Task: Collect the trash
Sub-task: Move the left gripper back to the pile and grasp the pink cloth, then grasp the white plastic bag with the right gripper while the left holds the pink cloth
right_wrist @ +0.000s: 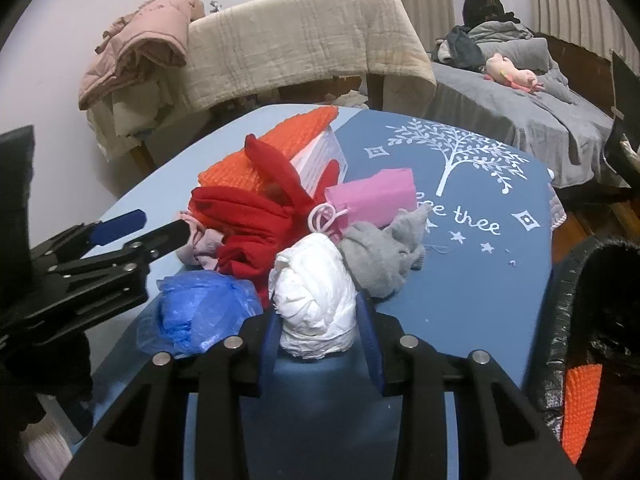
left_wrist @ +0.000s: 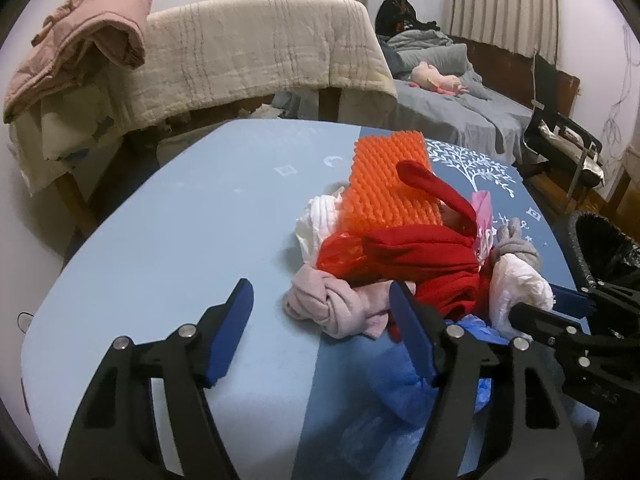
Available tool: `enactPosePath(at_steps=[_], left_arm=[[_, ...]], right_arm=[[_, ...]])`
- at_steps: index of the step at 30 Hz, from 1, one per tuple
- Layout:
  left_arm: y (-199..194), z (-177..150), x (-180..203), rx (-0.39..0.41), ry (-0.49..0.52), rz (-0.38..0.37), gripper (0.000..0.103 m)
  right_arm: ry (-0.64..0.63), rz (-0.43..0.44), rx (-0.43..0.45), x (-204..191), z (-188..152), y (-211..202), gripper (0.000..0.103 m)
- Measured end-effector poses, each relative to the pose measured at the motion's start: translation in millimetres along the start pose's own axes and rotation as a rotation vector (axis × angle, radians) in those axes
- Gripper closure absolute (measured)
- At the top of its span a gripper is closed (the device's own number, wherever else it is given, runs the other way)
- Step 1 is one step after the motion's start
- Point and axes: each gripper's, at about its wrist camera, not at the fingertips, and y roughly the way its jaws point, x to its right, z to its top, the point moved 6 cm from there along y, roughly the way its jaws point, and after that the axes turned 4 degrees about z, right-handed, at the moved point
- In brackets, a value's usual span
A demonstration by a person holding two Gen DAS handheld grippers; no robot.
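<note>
A heap of rubbish lies on the blue table (right_wrist: 480,288). In it are a red cloth (right_wrist: 248,216), orange foam mesh (right_wrist: 256,160), a pink packet (right_wrist: 376,196), a grey sock (right_wrist: 384,256) and a blue plastic bag (right_wrist: 204,308). My right gripper (right_wrist: 320,336) is shut on a white crumpled wad (right_wrist: 316,304) at the heap's near edge, its pads pressing both sides. In the left wrist view my left gripper (left_wrist: 324,332) stands open at the heap's left side. A knotted pale pink cloth (left_wrist: 320,304) lies just beyond its tips, touching the right finger.
A black bag-lined bin (right_wrist: 600,280) with orange mesh inside stands off the table's right edge. Behind the table are a blanket-draped chair (right_wrist: 304,40), a pink jacket (right_wrist: 140,52) and a grey bed (right_wrist: 540,112). The table's left half (left_wrist: 160,240) is bare.
</note>
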Motion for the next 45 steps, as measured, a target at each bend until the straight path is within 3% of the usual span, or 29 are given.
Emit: enactPosePath(at_steps=[6,9,13,30,45], left_arm=[[17,-5,3,-0.062,-0.005,-0.022,0.042],[22,-7,5,-0.085,-0.013,-0.050,0.056],[20,-7,5,-0.079,-0.022,-0.058,0.067],[-34,17,-23,0.046,-0.070,0.010,0.069],[-76,40,30,0.136,-0.001,-0.078,0.069]], right_arm=[[-0.014,-0.001,-0.012,0,-3,0,0.066],[-0.015,-0.003,-0.014,0,-3,0,0.066],[-0.016,-0.004,-0.007,1,-3,-1,0.066],[-0.010,0.008,0.047,-2,10,-26,0.066],[0.026,-0.021,0.132,18,22,-73,0.066]])
